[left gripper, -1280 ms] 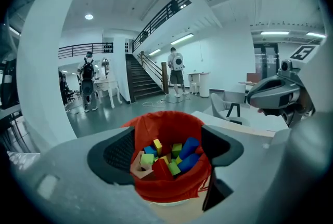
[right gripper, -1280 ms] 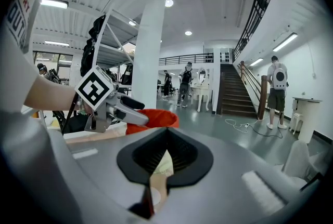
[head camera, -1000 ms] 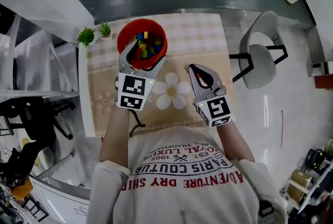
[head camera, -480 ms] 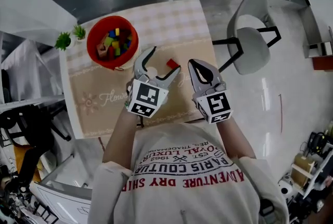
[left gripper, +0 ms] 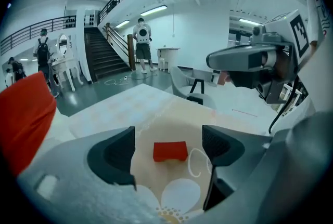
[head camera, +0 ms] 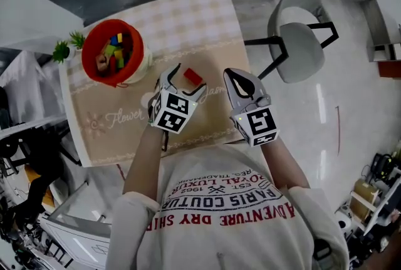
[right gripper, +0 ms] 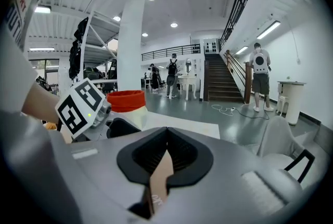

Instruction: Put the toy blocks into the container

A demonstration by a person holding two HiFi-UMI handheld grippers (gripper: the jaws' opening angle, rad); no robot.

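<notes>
A red toy block (head camera: 192,76) (left gripper: 170,151) lies on the beige flowered tablecloth (head camera: 125,131). My left gripper (head camera: 185,79) (left gripper: 167,149) is open, its jaws standing on either side of the block without touching it. To the left stands the red container (head camera: 94,49) (right gripper: 125,100) holding several coloured blocks. My right gripper (head camera: 239,79) (right gripper: 166,158) is shut and empty, held to the right of the block near the table's right edge.
Two small green plants (head camera: 67,46) stand left of the container at the table's far-left corner. A grey chair (head camera: 298,42) (left gripper: 190,83) stands off the table to the right. People stand in the hall by a staircase (left gripper: 104,59).
My left gripper has left the container and moved right to the red block, which now sits between its open jaws. The right gripper has held its place, still shut.
</notes>
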